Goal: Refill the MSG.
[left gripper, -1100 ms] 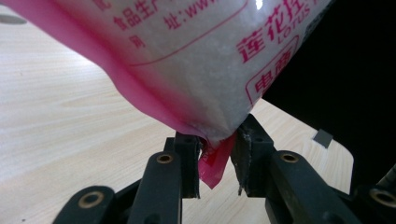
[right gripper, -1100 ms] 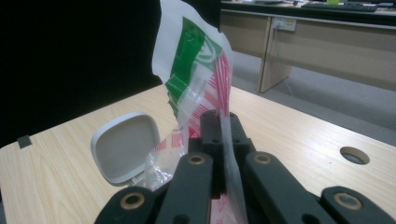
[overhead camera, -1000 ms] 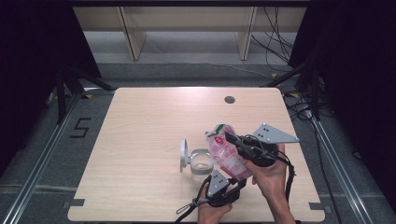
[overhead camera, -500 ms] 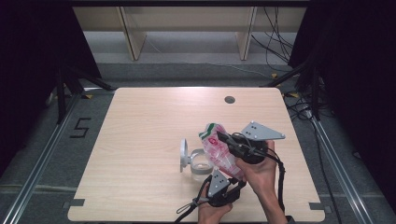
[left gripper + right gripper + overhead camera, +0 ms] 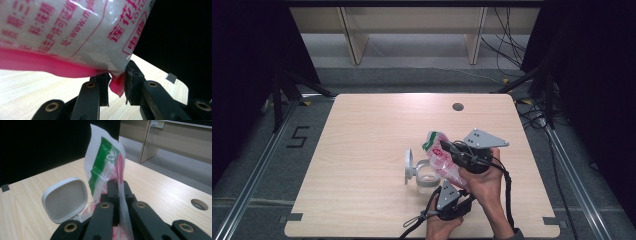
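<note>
A clear plastic bag (image 5: 438, 159) of white granules, printed in pink with a green band at its top, hangs tilted over the near middle of the table. My right gripper (image 5: 448, 149) is shut on the bag's upper part (image 5: 102, 162). My left gripper (image 5: 452, 191) pinches the bag's pink bottom corner (image 5: 117, 86) from below. Just under the bag stands a small clear container (image 5: 427, 179) with its white hinged lid (image 5: 409, 165) standing open at its left. In the right gripper view the lid (image 5: 65, 200) shows its hollow inside.
The light wooden table (image 5: 362, 150) has a round cable hole (image 5: 457, 106) near its far edge. Wooden shelf legs (image 5: 354, 40) stand behind the table, and cables (image 5: 512, 45) lie on the floor at the right. Dark curtains close both sides.
My right gripper has carried the bag's top to the left, closer over the container. The left gripper has stayed low on the bag's bottom corner.
</note>
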Demonstrator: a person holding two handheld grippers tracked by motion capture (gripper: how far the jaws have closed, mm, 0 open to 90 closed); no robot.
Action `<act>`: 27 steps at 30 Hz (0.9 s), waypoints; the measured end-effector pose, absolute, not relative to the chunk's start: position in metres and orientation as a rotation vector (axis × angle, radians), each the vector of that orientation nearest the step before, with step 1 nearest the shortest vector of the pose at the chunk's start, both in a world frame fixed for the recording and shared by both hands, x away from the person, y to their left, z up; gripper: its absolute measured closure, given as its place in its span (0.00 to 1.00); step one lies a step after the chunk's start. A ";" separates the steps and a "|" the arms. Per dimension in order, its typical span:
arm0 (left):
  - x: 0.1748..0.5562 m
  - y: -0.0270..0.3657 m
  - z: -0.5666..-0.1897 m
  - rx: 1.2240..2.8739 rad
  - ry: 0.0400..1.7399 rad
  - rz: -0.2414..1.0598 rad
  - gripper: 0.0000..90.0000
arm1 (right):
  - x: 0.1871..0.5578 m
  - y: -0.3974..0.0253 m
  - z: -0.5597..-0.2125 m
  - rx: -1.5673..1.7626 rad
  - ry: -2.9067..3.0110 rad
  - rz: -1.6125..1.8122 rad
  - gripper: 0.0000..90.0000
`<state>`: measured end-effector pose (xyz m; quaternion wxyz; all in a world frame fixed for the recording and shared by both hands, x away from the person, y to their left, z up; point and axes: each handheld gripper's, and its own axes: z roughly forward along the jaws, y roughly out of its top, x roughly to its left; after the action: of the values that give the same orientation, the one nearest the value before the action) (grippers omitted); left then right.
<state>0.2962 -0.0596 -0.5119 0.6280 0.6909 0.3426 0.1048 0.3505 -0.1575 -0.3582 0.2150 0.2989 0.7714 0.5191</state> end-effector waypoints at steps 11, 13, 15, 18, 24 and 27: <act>0.297 -0.060 -0.510 1.579 0.786 0.240 0.84 | 0.355 -0.149 -0.360 0.796 2.156 1.434 1.00; 0.298 -0.061 -0.510 1.570 0.785 0.232 0.84 | 0.354 -0.148 -0.361 0.818 2.164 1.429 1.00; 0.299 -0.061 -0.509 1.563 0.784 0.230 0.84 | 0.355 -0.147 -0.361 0.821 2.140 1.421 1.00; 0.299 -0.060 -0.508 1.559 0.785 0.222 0.84 | 0.356 -0.145 -0.360 0.807 2.150 1.413 1.00; 0.299 -0.060 -0.508 1.551 0.775 0.223 0.85 | 0.357 -0.145 -0.359 0.774 2.149 1.403 1.00; 0.298 -0.059 -0.507 1.558 0.783 0.231 0.85 | 0.355 -0.142 -0.359 0.814 2.157 1.421 1.00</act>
<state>0.2984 -0.0594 -0.5068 0.6376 0.6823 0.3431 0.1011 0.3551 -0.1425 -0.3595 0.2151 0.2935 0.7778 0.5125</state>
